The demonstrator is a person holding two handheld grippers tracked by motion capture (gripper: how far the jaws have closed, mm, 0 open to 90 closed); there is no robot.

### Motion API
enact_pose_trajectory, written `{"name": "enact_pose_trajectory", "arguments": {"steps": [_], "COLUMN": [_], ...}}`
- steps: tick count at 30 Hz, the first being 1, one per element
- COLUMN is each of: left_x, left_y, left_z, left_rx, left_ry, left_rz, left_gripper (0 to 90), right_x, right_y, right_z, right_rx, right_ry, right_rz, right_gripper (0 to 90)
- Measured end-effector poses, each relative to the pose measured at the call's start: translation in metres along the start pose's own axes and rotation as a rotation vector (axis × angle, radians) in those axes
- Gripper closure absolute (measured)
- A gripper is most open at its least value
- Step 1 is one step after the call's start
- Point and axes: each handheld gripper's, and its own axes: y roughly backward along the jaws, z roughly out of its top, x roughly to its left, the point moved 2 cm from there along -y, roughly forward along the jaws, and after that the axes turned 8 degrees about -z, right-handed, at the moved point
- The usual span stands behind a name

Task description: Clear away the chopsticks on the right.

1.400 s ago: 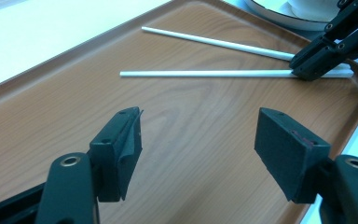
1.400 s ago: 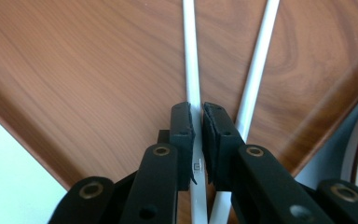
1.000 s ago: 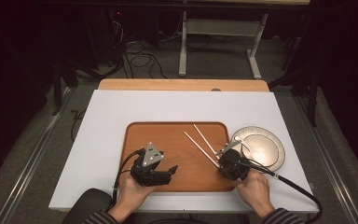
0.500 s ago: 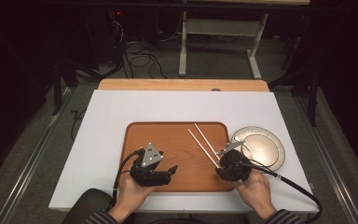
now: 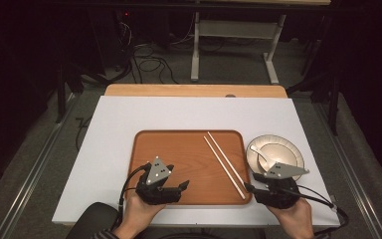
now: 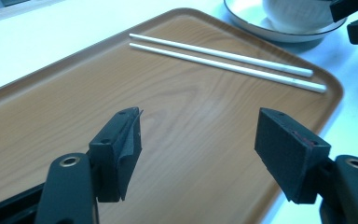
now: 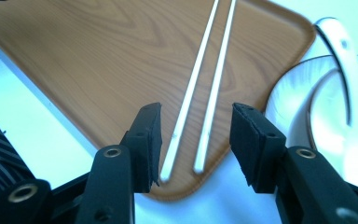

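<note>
Nearest the person, two hands each held one set of black tongs with blocky, matte, foam-like pads. The left tongs (image 5: 181,186) hung over the near left part of the tray (image 5: 179,144), released, jaws spread wide with nothing between them. The right tongs (image 5: 247,187) hovered at the tray's near right corner, also released; in the right gripper view (image 7: 195,140) their jaws stood one on each side of the near ends of the sticks, apart from them.

The tray was one flat rectangle with rounded corners and a low raised lip, brown with a smooth wood grain. On its right part lay two thin, straight, white sticks (image 5: 224,162), side by side and nearly parallel, running slantwise from the near right corner toward the far middle.

Just beside the tray's right edge, on the desk (image 5: 129,114), sat one round, pale, glossy plate (image 5: 293,152) carrying one white bowl (image 6: 298,16) with a white spoon (image 7: 342,51) in it.

The desk top was a plain, matte white sheet.
</note>
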Motion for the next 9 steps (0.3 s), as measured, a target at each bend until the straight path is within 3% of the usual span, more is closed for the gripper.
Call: {"name": "enact_pose_trajectory", "arguments": {"steps": [1,5,8,9], "left_x": [-0.001,-0.004,-0.003,-0.003], "left_y": [0.002,0.005,0.005,0.005], "left_z": [-0.001,-0.004,-0.006,-0.006], "left_rx": [-0.003,-0.007,-0.004,-0.004], "left_ry": [0.004,0.011,0.013,0.013], "left_rz": [-0.004,-0.004,-0.001,-0.001], "left_gripper": [32.0,31.9,32.0,32.0], "right_x": [-0.001,-0.004,-0.009,-0.008], "right_y": [0.003,0.009,0.004,0.002], "right_z": [-0.005,-0.017,-0.018,-0.016], "right_rx": [-0.032,-0.064,-0.071,-0.056], "right_ry": [-0.007,-0.025,-0.067,-0.06], "right_rz": [0.008,0.004,0.048,0.046], "right_gripper": [55.2,53.5,52.1,52.0]}}
